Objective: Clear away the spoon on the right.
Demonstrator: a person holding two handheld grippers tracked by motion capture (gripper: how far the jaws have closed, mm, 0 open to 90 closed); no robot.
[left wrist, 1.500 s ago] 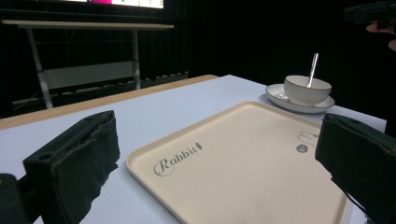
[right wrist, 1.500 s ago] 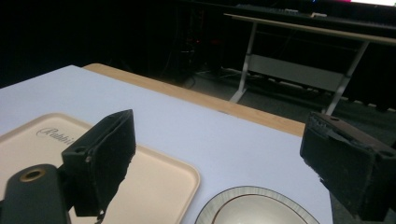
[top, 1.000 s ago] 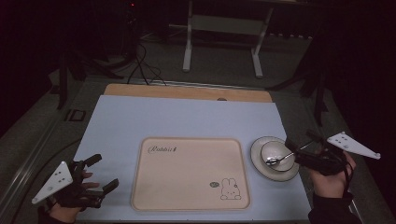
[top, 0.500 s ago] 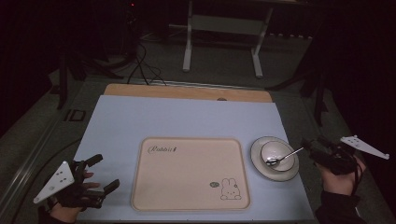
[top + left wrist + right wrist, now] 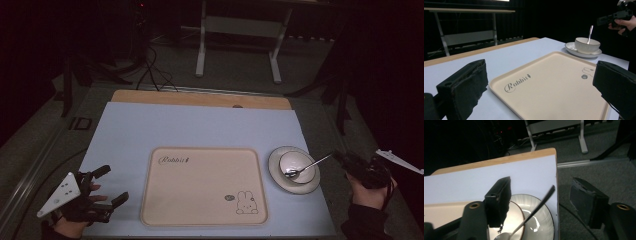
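Dark floor and a white table frame fill the top of the high view; below them lies the pale blue table point(image 5: 200, 127) with a cream rabbit tray point(image 5: 202, 185) at its centre. Right of the tray sits a white saucer point(image 5: 275, 172) carrying a small bowl point(image 5: 300, 161), and a metal spoon point(image 5: 306, 166) leans in the bowl, its handle sticking out past the rim toward the right edge of the frame.

My right gripper point(image 5: 345, 161) sits just off the handle's tip. Through the right gripper view I see its jaws have just been closing, with the spoon handle point(image 5: 541, 201) slanting between them but not yet pinched; the pads stand clear on both sides. My left gripper point(image 5: 112, 185) rests at lower left, jaws spread wide around nothing.

I judge the spoon light, stiff and slick, apt to pivot or slip. I would take it near the handle's end, flat sides against the pads, and lift gently so the breakable bowl does not tip.
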